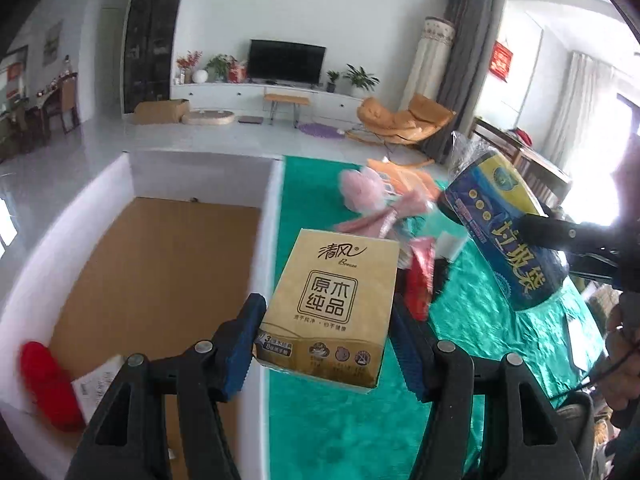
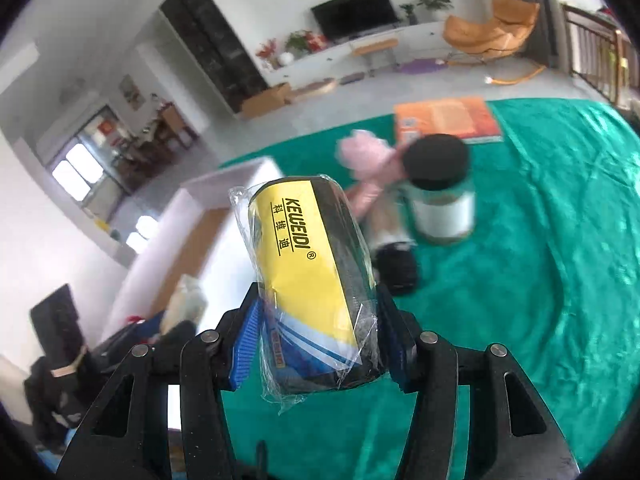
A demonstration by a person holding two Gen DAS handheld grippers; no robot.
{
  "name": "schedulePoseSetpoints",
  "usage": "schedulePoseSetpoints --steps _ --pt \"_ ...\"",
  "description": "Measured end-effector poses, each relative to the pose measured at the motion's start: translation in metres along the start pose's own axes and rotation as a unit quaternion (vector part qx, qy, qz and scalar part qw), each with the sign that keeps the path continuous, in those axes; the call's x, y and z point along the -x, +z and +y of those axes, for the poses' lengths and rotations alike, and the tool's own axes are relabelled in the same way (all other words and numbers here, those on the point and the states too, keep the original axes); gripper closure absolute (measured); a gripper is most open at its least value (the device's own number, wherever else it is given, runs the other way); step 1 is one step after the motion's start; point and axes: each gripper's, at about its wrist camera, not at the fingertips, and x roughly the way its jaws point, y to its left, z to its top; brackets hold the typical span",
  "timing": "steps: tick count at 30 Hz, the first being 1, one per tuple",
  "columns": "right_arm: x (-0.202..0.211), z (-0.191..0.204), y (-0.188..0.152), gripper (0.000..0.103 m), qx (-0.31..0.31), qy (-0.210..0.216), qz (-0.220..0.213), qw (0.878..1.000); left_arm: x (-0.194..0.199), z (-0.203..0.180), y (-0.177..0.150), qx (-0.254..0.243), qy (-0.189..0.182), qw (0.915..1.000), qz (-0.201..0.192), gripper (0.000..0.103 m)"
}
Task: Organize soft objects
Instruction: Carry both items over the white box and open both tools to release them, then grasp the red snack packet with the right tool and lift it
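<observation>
My left claw [image 1: 324, 344] pinches a tan tissue pack [image 1: 332, 304] above the green worktop [image 1: 340, 432], just right of the white box [image 1: 264, 248]. My right claw [image 2: 316, 344] pinches a wrapped bag roll [image 2: 316, 280]; its slick film could slip. The box holds a red soft item [image 1: 44, 384] and a paper [image 1: 96, 384].

2 soft packs lifted, 1 between each pair of jaws.

Tissue pack [image 1: 326, 308]: tan-gold, printed with a square seal, held by its lower sides between the left jaws, tilted, front face up, clear of the green cloth [image 1: 480, 320]. Bag roll [image 2: 316, 280]: dark cylinder with yellow-blue label in clear wrap, gripped at its near end between the right jaws, far end angled up and left.
</observation>
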Motion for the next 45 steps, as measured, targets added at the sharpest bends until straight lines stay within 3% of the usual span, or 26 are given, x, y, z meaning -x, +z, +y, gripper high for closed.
schedulePoseSetpoints --steps 2,4,5,6,9,11,15,18,20,22,25,28,32,35,37,39,45 --pt "-0.017 0.043 0.006 0.046 0.009 0.06 0.008 0.998 0.018 0.031 0.001 0.012 0.05 0.9986 -0.009 0.042" --pt "-0.041 0.085 0.008 0.041 0.012 0.116 0.016 0.993 0.028 0.063 -0.003 0.033 0.099 0.9945 -0.01 0.03" --pt "-0.055 0.104 0.008 0.039 0.013 0.14 0.022 0.99 0.031 0.075 -0.006 0.044 0.112 0.9926 -0.008 0.009" --pt "-0.066 0.116 0.007 0.03 0.015 0.156 0.028 0.987 0.035 0.088 -0.01 0.062 0.129 0.9896 -0.011 0.0" --pt "-0.081 0.131 0.002 0.028 0.023 0.169 0.028 0.985 0.043 0.111 -0.02 0.11 0.146 0.9828 -0.025 0.0" --pt "-0.079 0.119 -0.004 0.027 0.03 0.148 0.011 0.989 0.039 0.11 -0.025 0.12 0.133 0.9835 -0.02 0.0" --pt "-0.069 0.065 -0.029 0.026 0.068 -0.008 -0.028 0.997 0.018 0.064 -0.032 0.092 0.072 0.9931 -0.008 0.0" --pt "-0.067 -0.004 -0.063 0.026 0.064 -0.131 -0.032 0.989 0.001 0.009 -0.034 0.042 0.003 0.9991 0.013 0.0" --pt "-0.06 -0.055 -0.087 0.026 0.032 -0.176 -0.017 0.984 -0.016 -0.034 -0.041 -0.003 -0.042 0.9982 0.042 0.0" --pt "-0.051 -0.09 -0.111 0.026 -0.011 -0.188 -0.012 0.982 -0.034 -0.072 -0.053 -0.052 -0.074 0.9927 0.08 0.0" --pt "-0.044 -0.11 -0.123 0.026 -0.043 -0.177 -0.009 0.983 -0.05 -0.107 -0.065 -0.082 -0.076 0.9866 0.119 0.0" --pt "-0.052 -0.091 -0.107 0.026 -0.005 -0.145 -0.011 0.989 -0.037 -0.11 -0.062 -0.08 -0.082 0.9882 0.101 0.0" --pt "-0.084 -0.055 -0.083 0.027 0.035 -0.086 -0.003 0.996 -0.02 -0.092 -0.051 -0.069 -0.053 0.9937 0.071 0.0" --pt "-0.117 -0.038 -0.064 0.042 0.044 -0.073 0.006 0.996 -0.014 -0.073 -0.049 -0.045 -0.048 0.9957 0.065 0.0" --pt "-0.137 -0.035 -0.057 0.068 0.04 -0.075 0.017 0.996 -0.015 -0.066 -0.051 -0.037 -0.048 0.9957 0.07 0.0" --pt "-0.144 -0.04 -0.057 0.085 0.029 -0.077 0.028 0.996 -0.021 -0.062 -0.057 -0.034 -0.048 0.9952 0.078 0.0" --pt "-0.069 -0.074 -0.083 0.089 -0.034 -0.042 -0.004 0.999 -0.046 -0.077 -0.073 -0.039 -0.063 0.9919 0.103 0.0"
